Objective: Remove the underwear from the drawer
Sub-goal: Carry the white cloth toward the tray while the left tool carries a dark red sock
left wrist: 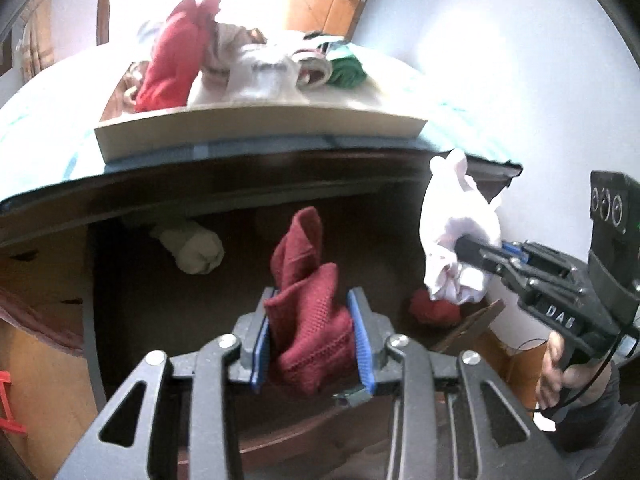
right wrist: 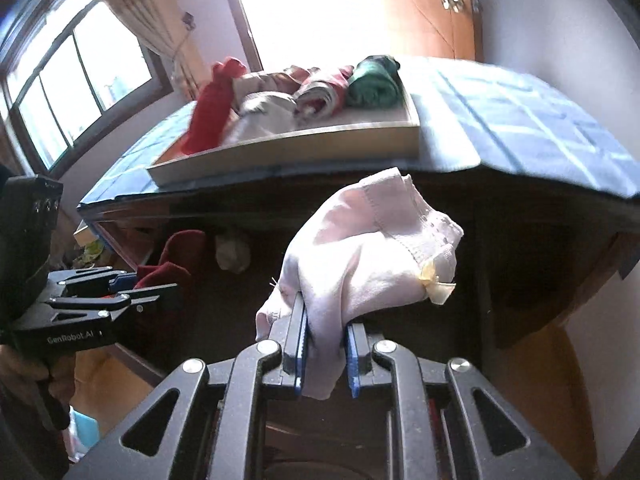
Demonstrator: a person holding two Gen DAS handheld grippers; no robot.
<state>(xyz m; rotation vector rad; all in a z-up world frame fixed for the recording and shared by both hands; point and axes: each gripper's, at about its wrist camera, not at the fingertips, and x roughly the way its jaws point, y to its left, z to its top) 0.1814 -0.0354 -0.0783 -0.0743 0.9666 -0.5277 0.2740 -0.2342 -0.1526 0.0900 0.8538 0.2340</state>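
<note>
My left gripper [left wrist: 310, 320] is shut on a dark red knitted piece of underwear [left wrist: 308, 304], held above the open dark drawer [left wrist: 160, 300]. My right gripper [right wrist: 326, 334] is shut on a pale pink piece of underwear [right wrist: 360, 264]; it also shows at the right of the left wrist view as the pink piece [left wrist: 460, 236]. In the drawer lie a rolled cream piece [left wrist: 196, 250] and a red piece [left wrist: 434, 306]. The left gripper [right wrist: 136, 292] with its red cloth [right wrist: 176, 256] appears at the left of the right wrist view.
On top of the dresser, on a blue checked cloth [right wrist: 520, 120], stands a shallow wooden tray [left wrist: 256, 128] holding several rolled garments, red, beige, white and green. A window [right wrist: 72, 84] is at the left, a wooden door [right wrist: 432, 8] behind. A hand [left wrist: 560, 376] grips the right tool.
</note>
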